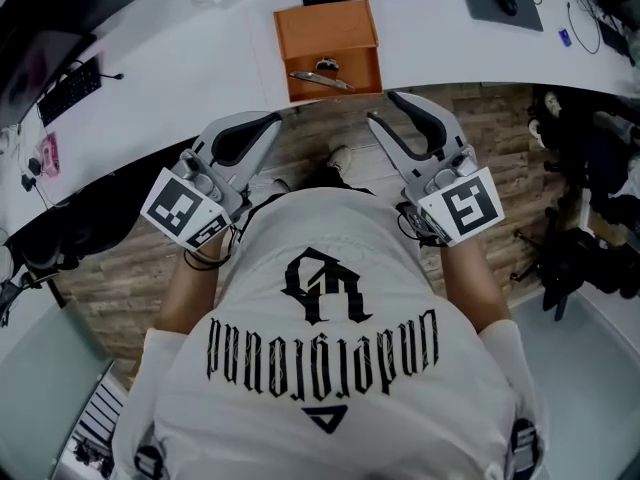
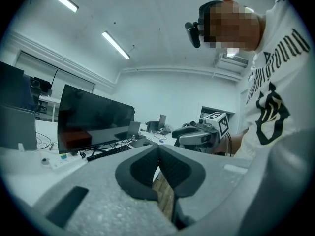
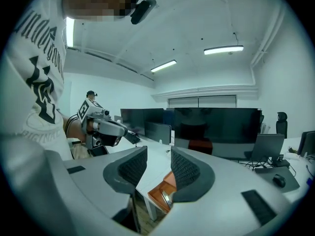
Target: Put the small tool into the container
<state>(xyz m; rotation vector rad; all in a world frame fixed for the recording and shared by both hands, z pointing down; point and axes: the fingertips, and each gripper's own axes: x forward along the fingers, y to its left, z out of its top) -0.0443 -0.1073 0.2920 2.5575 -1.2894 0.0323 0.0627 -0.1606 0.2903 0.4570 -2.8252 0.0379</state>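
White shirt (image 1: 330, 368) fills the lower frame. Above it, the left hand-held gripper (image 1: 272, 120) has its jaws pressed together and empty; the right hand-held gripper (image 1: 382, 108) has its jaws slightly apart and empty. Both hang over the wood floor (image 1: 130, 268), short of the counter (image 1: 200, 58). At upper centre the small tool (image 1: 320, 80) lies inside the orange container (image 1: 327, 28).
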